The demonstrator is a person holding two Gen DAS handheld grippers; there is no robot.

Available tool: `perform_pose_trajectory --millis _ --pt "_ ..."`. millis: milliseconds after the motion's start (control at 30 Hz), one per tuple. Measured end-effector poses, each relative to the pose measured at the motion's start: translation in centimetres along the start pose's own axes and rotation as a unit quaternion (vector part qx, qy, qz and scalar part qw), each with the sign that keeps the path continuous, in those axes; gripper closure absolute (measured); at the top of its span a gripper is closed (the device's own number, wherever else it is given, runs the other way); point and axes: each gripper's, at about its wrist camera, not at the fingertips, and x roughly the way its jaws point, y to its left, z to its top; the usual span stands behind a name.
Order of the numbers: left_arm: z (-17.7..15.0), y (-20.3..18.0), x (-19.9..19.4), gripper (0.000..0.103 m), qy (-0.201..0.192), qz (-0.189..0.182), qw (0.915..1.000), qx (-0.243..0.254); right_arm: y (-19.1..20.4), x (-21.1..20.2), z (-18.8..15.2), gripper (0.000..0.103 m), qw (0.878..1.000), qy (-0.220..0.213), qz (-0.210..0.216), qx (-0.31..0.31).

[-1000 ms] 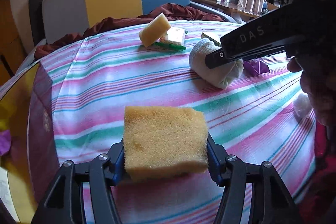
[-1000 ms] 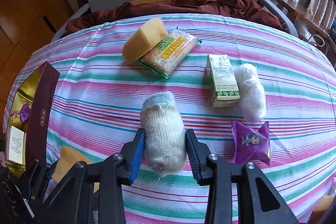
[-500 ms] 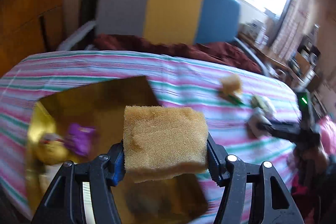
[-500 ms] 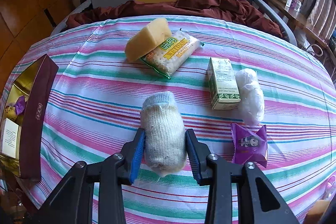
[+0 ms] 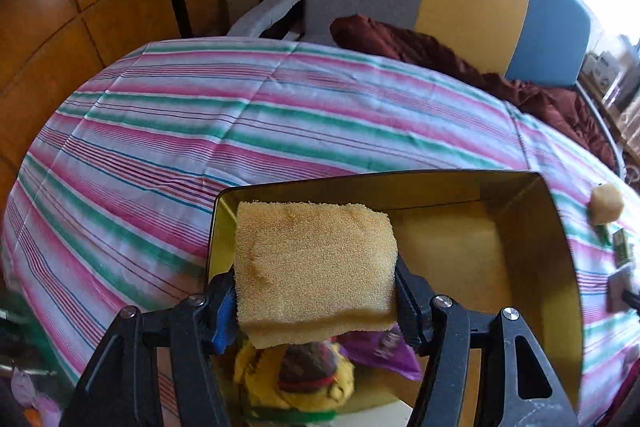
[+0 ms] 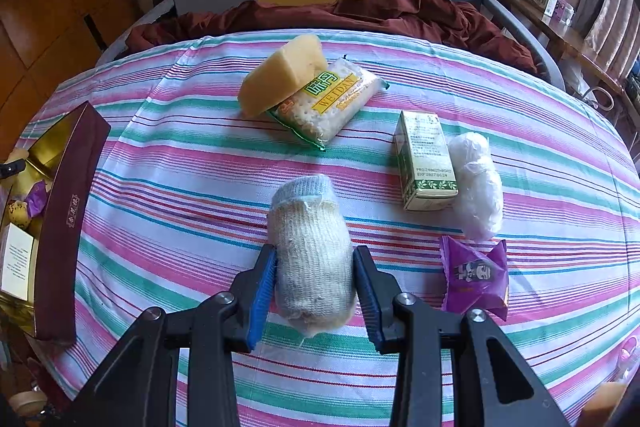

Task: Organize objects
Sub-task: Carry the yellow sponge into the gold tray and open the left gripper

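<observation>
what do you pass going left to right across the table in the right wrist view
Dark maroon gold-lined box → yellow sponge wedge → rolled cream knitted sock in the right gripper → green-and-white carton → white plastic-wrapped bundle. The cracker packet and purple candy packet overlap others in the order, so they are left out.

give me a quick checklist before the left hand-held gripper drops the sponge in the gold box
1. Sponge clamped in left hand-held gripper: ok.
2. Sponge over the gold box opening: ok.
3. Bare floor in the box's far half: ok.
4. Directly below: yellow packet and purple candy lie there: not ok.
5. Height above contents: cannot tell.
6. Right hand-held gripper shut on rolled sock, away from box: ok.
</observation>
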Motion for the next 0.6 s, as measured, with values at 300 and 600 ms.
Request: perform_pose_trajectory --millis 300,600 --pt "0.0 0.3 1.7 0.03 0.012 0.037 0.9993 0.0 0.1 0.1 0.0 0.065 1.0 0.0 -0.001 0.0" --pt "-1.8 1.0 -3.3 0.02 -0.04 0.031 0.9987 -0.007 0.2 0.1 0.0 0.065 1.0 -0.001 -0.003 0.0"
